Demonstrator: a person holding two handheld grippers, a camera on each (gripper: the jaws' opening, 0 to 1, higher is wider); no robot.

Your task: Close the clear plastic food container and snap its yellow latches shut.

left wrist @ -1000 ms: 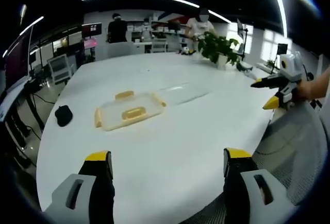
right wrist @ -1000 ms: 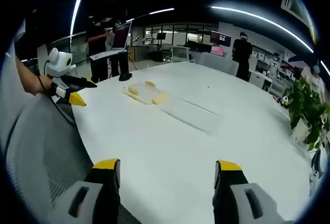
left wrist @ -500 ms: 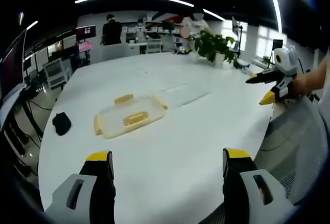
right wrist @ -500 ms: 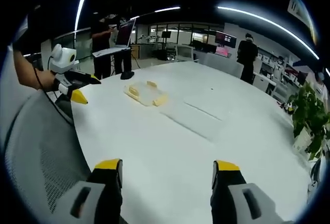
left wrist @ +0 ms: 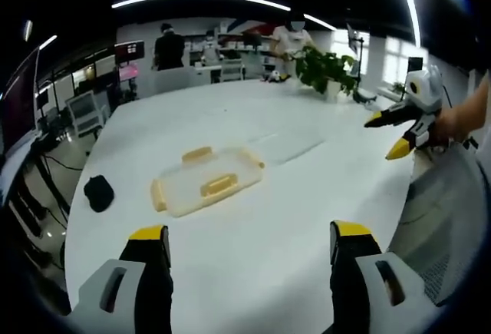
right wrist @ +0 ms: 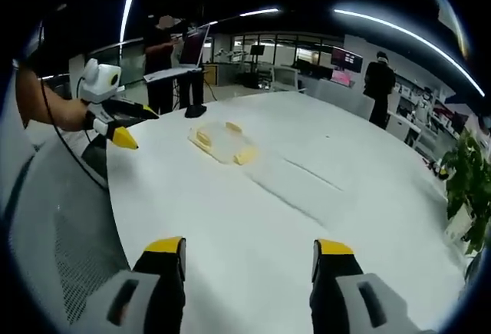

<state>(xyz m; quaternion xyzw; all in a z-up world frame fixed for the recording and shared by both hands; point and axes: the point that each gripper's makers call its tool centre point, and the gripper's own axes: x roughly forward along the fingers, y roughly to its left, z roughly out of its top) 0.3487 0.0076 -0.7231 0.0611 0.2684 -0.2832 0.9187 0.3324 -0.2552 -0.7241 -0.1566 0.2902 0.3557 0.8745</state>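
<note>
A clear plastic lid with yellow latches [left wrist: 207,180] lies flat on the white table [left wrist: 253,219], ahead of my left gripper [left wrist: 251,234] and a little to its left. That gripper is open and holds nothing. Beyond the lid rests a clear flat plastic piece [left wrist: 285,142]. My right gripper [left wrist: 383,136] comes in from the right, held by a hand over the table's edge. In the right gripper view the lid [right wrist: 222,142] and the clear piece [right wrist: 295,180] lie far ahead of my open right gripper [right wrist: 249,246]. The left gripper [right wrist: 140,127] hangs at the left, apart from both.
A black mouse [left wrist: 98,193] sits near the table's left edge. A potted plant [left wrist: 326,69] stands at the far side. A grey mesh chair [left wrist: 445,219] is close to the near edge. People, desks and a laptop on a stand [right wrist: 180,54] fill the room behind.
Both views have shifted slightly with the hands, so the lid looks a bit nearer. Nothing on the table has moved. Both grippers stay open.
</note>
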